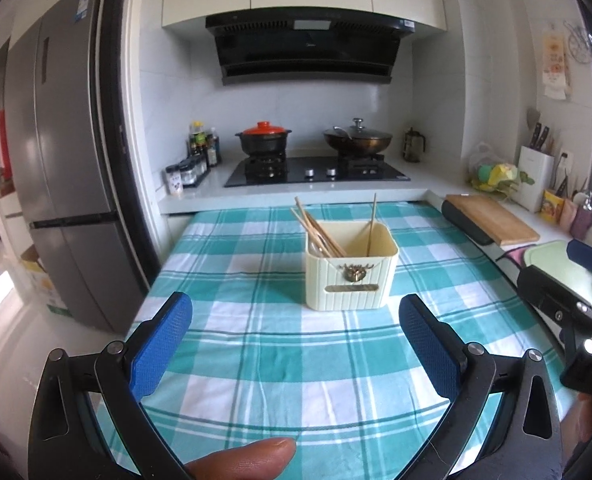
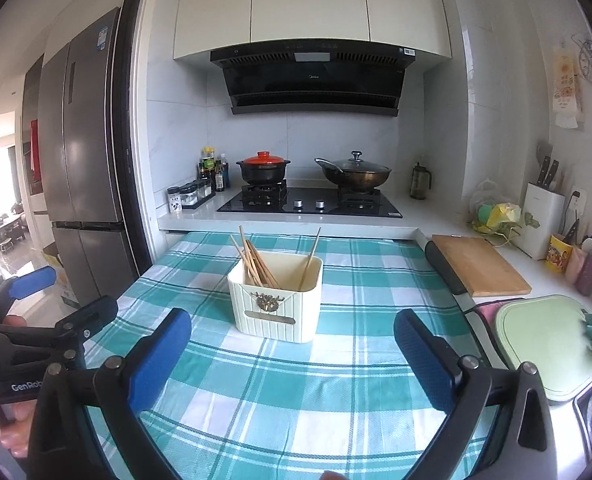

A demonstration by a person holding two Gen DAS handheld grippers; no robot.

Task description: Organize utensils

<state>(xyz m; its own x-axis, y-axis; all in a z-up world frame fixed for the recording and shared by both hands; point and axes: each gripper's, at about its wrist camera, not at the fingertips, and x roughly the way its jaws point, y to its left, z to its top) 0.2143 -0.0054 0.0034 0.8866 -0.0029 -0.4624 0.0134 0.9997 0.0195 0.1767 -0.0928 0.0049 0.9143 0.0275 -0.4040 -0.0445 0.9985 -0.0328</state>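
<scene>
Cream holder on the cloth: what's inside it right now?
The holder has a bundle of chopsticks leaning at its left side and a single chopstick standing apart at the right. Its walls hide the bottom, so anything lying low inside cannot be seen.

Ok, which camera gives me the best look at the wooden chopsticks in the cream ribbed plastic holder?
The right wrist view: the wooden chopsticks show down inside the cream ribbed plastic holder, a bundle leaning left and one stick apart at right. The left wrist view shows the same chopsticks and holder, but from a flatter angle.
</scene>
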